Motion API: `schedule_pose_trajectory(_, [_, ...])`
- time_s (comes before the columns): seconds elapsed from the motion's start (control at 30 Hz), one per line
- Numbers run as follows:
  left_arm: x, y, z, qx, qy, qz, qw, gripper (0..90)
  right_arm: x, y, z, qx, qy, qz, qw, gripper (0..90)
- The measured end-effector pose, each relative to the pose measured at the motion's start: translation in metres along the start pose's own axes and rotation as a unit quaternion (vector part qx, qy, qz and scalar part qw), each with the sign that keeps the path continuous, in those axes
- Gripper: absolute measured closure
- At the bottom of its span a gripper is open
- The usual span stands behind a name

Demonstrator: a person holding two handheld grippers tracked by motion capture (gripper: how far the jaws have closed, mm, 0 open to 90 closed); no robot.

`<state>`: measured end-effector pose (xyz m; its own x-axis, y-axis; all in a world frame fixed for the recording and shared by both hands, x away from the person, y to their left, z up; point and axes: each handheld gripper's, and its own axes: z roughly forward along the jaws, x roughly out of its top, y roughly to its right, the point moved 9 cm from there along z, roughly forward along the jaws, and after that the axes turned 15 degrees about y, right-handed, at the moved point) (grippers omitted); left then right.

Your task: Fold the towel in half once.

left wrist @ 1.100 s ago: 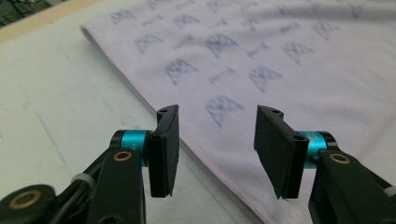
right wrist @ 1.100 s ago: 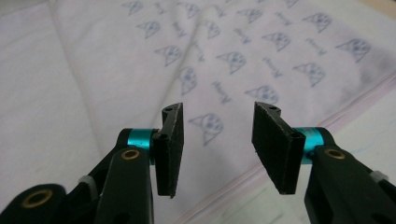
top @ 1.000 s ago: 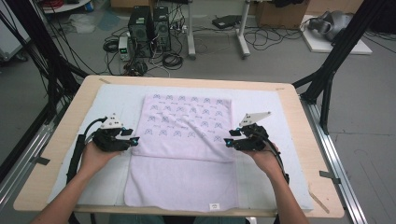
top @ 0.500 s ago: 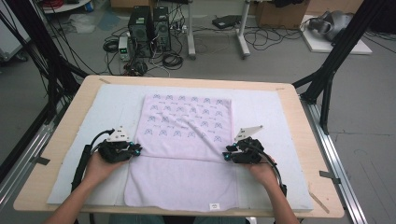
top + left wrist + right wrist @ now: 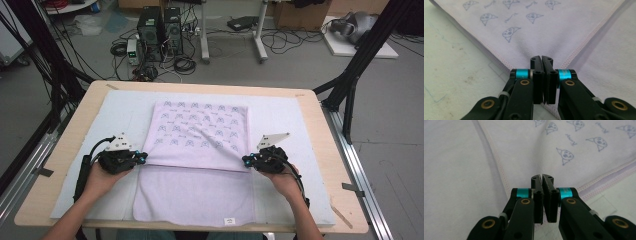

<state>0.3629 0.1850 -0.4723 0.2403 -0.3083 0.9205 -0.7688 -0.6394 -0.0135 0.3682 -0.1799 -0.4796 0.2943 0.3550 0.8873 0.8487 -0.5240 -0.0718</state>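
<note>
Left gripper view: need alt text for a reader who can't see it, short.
The left hand-held gripper has its black jaws shut on a corner of a lilac towel printed with small cartoon faces. The towel's stitched edges run away from the jaws in a V, the folded-over layer lying on plain towel at right, with a pale mat at left.

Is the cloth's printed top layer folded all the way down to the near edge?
No: in the high view the printed layer of the cloth ends about halfway down, leaving a plain strip toward the person.
</note>
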Motion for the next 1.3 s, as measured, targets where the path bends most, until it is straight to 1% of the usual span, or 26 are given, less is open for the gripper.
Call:
schedule_pose_trajectory(0.03, [0.002,0.002,-0.002,0.000,0.003,0.001,1.0000,87.5,0.002,-0.001,-0.002,0.001,0.003,-0.005,1.0000,87.5])
schedule_pose_trajectory(0.1, [0.004,0.007,-0.006,-0.003,0.002,0.005,1.0000,87.5,0.006,-0.005,-0.007,0.003,0.010,-0.006,0.9999,87.5])
schedule_pose_trajectory(0.2, [0.007,0.015,-0.012,-0.006,0.005,0.012,0.9999,87.5,0.009,-0.012,-0.013,0.008,0.010,-0.013,0.9998,87.5])
schedule_pose_trajectory(0.27, [0.011,0.021,-0.017,-0.013,0.009,0.015,0.9998,87.5,0.010,-0.017,-0.018,0.014,0.010,-0.014,0.9997,87.5])
schedule_pose_trajectory(0.33, [0.012,0.026,-0.021,-0.017,0.009,0.020,0.9996,87.5,0.010,-0.022,-0.021,0.020,0.010,-0.016,0.9996,87.5])
schedule_pose_trajectory(0.4, [0.009,0.031,-0.023,-0.027,0.008,0.024,0.9993,87.2,0.006,-0.024,-0.023,0.022,0.004,-0.012,0.9997,86.3])
schedule_pose_trajectory(0.43, [0.007,0.033,-0.023,-0.029,0.005,0.025,0.9992,85.7,0.002,-0.025,-0.023,0.022,0.001,-0.009,0.9997,81.4])
schedule_pose_trajectory(0.47, [0.005,0.033,-0.023,-0.031,0.003,0.020,0.9993,80.7,0.000,-0.025,-0.022,0.020,0.000,-0.008,0.9998,75.5])
schedule_pose_trajectory(0.53, [0.001,0.032,-0.022,-0.029,-0.001,0.014,0.9995,69.0,-0.004,-0.028,-0.021,0.023,0.002,-0.009,0.9997,71.9])
schedule_pose_trajectory(0.57, [-0.002,0.032,-0.021,-0.031,-0.003,0.011,0.9995,66.1,-0.004,-0.030,-0.020,0.025,0.004,-0.011,0.9996,69.9])
schedule_pose_trajectory(0.67, [-0.010,0.031,-0.016,-0.035,-0.011,0.009,0.9993,64.7,-0.011,-0.040,-0.015,0.037,-0.004,-0.024,0.9990,66.7])
schedule_pose_trajectory(0.73, [-0.016,0.032,-0.012,-0.037,-0.017,0.006,0.9992,64.8,-0.018,-0.042,-0.010,0.040,-0.017,-0.027,0.9987,64.7])
schedule_pose_trajectory(0.77, [-0.019,0.032,-0.009,-0.038,-0.022,0.006,0.9990,65.1,-0.021,-0.043,-0.008,0.040,-0.023,-0.025,0.9986,63.9])
schedule_pose_trajectory(0.83, [-0.027,0.032,-0.006,-0.038,-0.035,0.011,0.9986,67.9,-0.028,-0.043,-0.004,0.039,-0.033,-0.025,0.9984,64.1])
schedule_pose_trajectory(0.87, [-0.030,0.032,-0.004,-0.037,-0.041,0.011,0.9984,70.2,-0.031,-0.043,-0.002,0.039,-0.036,-0.023,0.9983,64.5])
schedule_pose_trajectory(0.9, [-0.031,0.032,-0.004,-0.037,-0.037,0.010,0.9986,72.5,-0.031,-0.043,-0.001,0.040,-0.030,-0.019,0.9986,66.5])
schedule_pose_trajectory(0.93, [-0.031,0.032,-0.004,-0.036,-0.036,0.010,0.9986,75.8,-0.032,-0.043,-0.001,0.040,-0.027,-0.016,0.9987,68.9])
schedule_pose_trajectory(1.0, [-0.031,0.031,-0.004,-0.032,-0.036,0.010,0.9988,83.6,-0.032,-0.043,-0.002,0.046,-0.025,-0.008,0.9986,77.1])
schedule_pose_trajectory(1.03, [-0.031,0.030,-0.004,-0.032,-0.035,0.009,0.9989,85.5,-0.031,-0.044,-0.001,0.049,-0.025,-0.009,0.9985,80.9])
schedule_pose_trajectory(1.07, [-0.030,0.030,-0.004,-0.031,-0.034,0.008,0.9989,86.4,-0.031,-0.044,-0.001,0.051,-0.025,-0.012,0.9983,84.8])
schedule_pose_trajectory(1.1, [-0.029,0.030,-0.005,-0.031,-0.033,0.008,0.9989,86.9,-0.030,-0.044,-0.002,0.048,-0.025,-0.015,0.9984,85.9])
schedule_pose_trajectory(1.2, [-0.024,0.029,-0.009,-0.028,-0.023,0.008,0.9993,87.4,-0.027,-0.043,-0.003,0.051,-0.025,-0.012,0.9983,86.6])
schedule_pose_trajectory(1.3, [-0.018,0.029,-0.013,-0.026,-0.015,0.008,0.9995,87.5,-0.022,-0.043,-0.007,0.051,-0.016,-0.011,0.9985,87.0])
